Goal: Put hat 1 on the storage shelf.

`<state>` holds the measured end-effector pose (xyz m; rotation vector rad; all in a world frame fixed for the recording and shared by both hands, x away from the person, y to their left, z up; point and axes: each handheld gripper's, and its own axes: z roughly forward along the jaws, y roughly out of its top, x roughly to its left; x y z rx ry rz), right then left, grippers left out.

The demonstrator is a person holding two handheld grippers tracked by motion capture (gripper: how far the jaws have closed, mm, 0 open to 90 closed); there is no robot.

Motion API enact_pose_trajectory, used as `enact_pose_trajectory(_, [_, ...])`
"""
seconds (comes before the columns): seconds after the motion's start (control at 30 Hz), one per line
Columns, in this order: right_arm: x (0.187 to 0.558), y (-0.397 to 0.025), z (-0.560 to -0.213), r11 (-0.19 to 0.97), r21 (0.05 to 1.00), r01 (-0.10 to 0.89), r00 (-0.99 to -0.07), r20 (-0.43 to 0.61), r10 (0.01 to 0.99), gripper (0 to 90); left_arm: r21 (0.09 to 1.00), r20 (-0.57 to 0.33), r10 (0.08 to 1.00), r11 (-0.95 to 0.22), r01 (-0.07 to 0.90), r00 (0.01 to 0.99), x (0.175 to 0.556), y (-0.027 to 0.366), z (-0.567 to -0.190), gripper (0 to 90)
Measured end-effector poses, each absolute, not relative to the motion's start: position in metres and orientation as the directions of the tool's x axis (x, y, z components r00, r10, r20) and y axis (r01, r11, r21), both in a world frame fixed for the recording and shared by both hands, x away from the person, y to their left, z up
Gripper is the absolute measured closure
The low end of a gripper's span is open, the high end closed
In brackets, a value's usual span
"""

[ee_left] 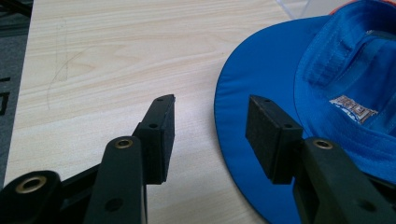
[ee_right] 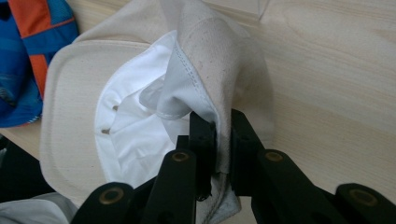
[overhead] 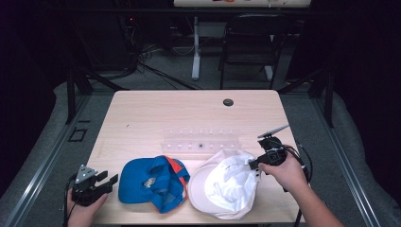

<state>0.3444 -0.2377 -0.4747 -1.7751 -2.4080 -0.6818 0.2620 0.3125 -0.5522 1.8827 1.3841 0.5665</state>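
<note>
While the right gripper (ee_right: 218, 140) pinches the white cap's (overhead: 227, 182) rim, the left gripper (ee_left: 210, 135) gapes wide beside the blue cap's (ee_left: 261, 74) brim.

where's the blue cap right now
In the high view the blue cap lies upside down on the table's near edge, left of centre, between the open left gripper and the white cap, which it seems to touch.

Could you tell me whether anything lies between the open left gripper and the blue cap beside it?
Nothing visible does. The left gripper is open just off the blue cap, with bare table between its jaws and the brim's edge by the right-hand jaw.
</note>
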Motion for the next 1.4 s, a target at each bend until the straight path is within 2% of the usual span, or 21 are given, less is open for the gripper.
enact_pose_trajectory(0.23, [0.348,-0.236,-0.469,0.195,0.277,0.941,-0.293,0.377,0.878,82.7,0.762,-0.065,0.943,-0.165,0.626,0.327,0.261,0.312,-0.553,53.2])
enact_pose_trajectory(0.47, [0.352,-0.236,-0.460,0.202,0.192,0.960,-0.268,0.432,0.861,82.9,0.761,-0.064,0.943,-0.166,0.628,0.327,0.261,0.311,-0.553,53.6])
enact_pose_trajectory(0.87, [0.351,-0.237,-0.454,0.109,0.167,0.980,-0.182,0.529,0.829,83.5,0.752,-0.061,0.944,-0.169,0.637,0.323,0.259,0.312,-0.552,54.0])
enact_pose_trajectory(0.97, [0.351,-0.239,-0.451,0.117,0.148,0.982,-0.181,0.550,0.816,83.6,0.755,-0.062,0.946,-0.165,0.635,0.320,0.259,0.312,-0.553,54.2])
enact_pose_trajectory(1.2, [0.350,-0.239,-0.441,0.084,0.175,0.981,-0.171,0.577,0.798,83.7,0.757,-0.065,0.946,-0.161,0.633,0.317,0.259,0.311,-0.553,54.4])
enact_pose_trajectory(1.4, [0.351,-0.238,-0.426,0.041,0.167,0.985,-0.141,0.647,0.749,83.8,0.760,-0.073,0.946,-0.153,0.632,0.316,0.258,0.312,-0.553,53.7])
